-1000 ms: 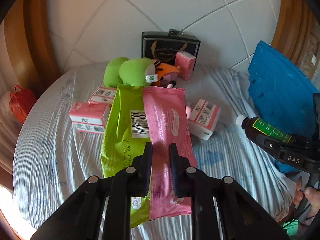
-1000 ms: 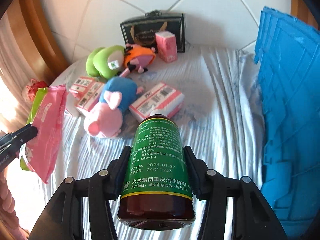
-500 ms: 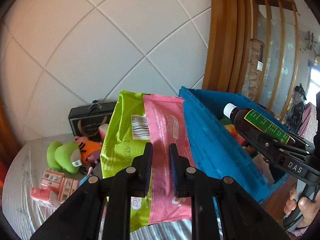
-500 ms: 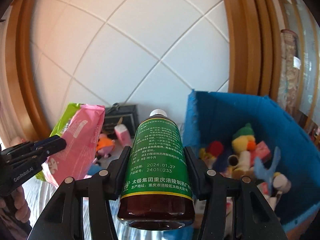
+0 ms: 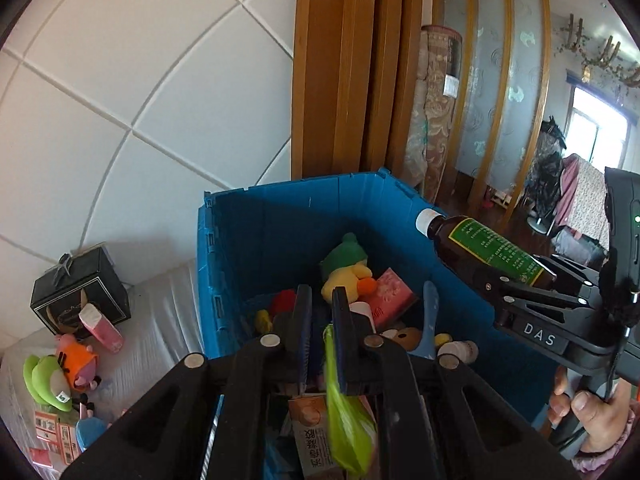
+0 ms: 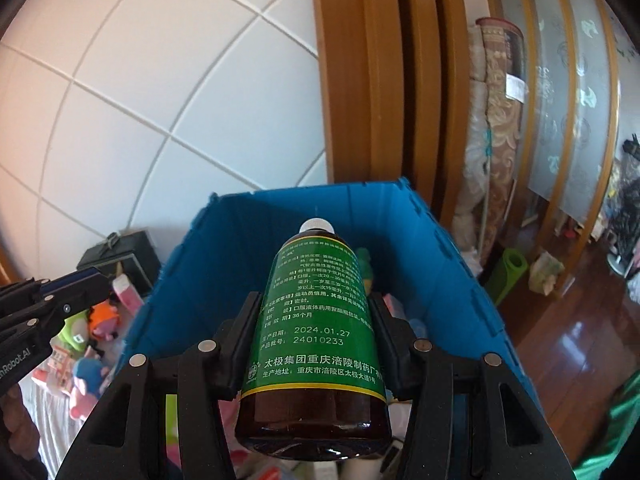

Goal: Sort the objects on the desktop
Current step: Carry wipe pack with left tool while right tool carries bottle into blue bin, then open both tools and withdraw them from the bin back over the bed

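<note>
A white quilted panel wall (image 5: pixel 120 92) and wooden door frames (image 5: pixel 340 68) stood behind a surface covered in pale striped cloth (image 5: pixel 160 320). At its far left sat a black gift box (image 5: pixel 80 292) with a pink tissue pack (image 5: pixel 102 328) leaning against it, and nearer lay a green plush toy (image 5: pixel 44 380) touching an orange one (image 5: pixel 78 360). To the right stood a blue plastic crate (image 5: pixel 280 232), holding among other things a yellow duck plush with a green hat (image 5: pixel 346 272) and a pink box (image 5: pixel 390 294). Red-brown wooden floor (image 6: pixel 580 360) showed on the far right.

The left gripper (image 5: pixel 318 300) hung over the crate, its fingers (image 5: pixel 302 316) only a narrow gap apart; a blurred green packet (image 5: pixel 346 412) sat just below them, and I could not tell whether they touched it. The right gripper (image 6: pixel 316 320) also hung over the crate, its fingers (image 6: pixel 250 336) pressed against both sides of a brown medicine bottle (image 6: pixel 318 320) with a green label and white cap, pointing toward the crate's far wall.
</note>
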A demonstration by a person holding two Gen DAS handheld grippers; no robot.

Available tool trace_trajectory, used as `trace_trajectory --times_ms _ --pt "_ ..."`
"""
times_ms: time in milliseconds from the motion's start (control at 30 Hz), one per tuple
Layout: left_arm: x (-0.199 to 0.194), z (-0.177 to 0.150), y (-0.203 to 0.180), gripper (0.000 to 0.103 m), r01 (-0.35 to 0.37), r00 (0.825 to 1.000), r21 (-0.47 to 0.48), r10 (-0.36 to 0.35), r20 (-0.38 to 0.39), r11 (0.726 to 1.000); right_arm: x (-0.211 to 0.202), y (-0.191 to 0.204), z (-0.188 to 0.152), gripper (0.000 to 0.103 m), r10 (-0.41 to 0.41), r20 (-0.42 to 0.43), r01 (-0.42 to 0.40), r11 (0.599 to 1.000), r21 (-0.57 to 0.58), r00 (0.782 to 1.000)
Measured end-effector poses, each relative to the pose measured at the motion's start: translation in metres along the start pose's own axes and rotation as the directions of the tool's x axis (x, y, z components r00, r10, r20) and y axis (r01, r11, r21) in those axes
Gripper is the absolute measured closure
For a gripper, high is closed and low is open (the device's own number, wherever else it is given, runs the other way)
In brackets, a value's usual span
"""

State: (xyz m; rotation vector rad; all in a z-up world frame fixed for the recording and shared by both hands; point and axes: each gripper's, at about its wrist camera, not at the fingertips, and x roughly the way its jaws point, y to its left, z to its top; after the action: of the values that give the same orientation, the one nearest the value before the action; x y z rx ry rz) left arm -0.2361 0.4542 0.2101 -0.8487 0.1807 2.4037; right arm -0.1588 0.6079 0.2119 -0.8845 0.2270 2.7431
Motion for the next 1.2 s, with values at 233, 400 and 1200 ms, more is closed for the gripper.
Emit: trace_trajectory --times_ms 233,400,1200 --pt "0.066 -0.009 -0.023 0.093 -0.048 0.979 -0.002 0.046 -0.198 0.999 0.034 -0.027 -0.018 0.052 -0.024 -0.100 0.024 1.000 -0.002 0.995" --pt "0.081 -0.022 -0.029 0.092 -0.070 0.959 0.026 0.075 -0.275 0.997 0.041 -0.032 -0.020 0.015 -0.034 -0.110 0.032 0.999 -0.025 0.993" --pt "-0.045 -0.076 0.003 0.092 -0.043 0.999 -0.072 0.044 0.007 0.996 -0.042 0.006 -0.064 0.000 -0.067 -0.006 0.065 0.989 -0.133 0.998"
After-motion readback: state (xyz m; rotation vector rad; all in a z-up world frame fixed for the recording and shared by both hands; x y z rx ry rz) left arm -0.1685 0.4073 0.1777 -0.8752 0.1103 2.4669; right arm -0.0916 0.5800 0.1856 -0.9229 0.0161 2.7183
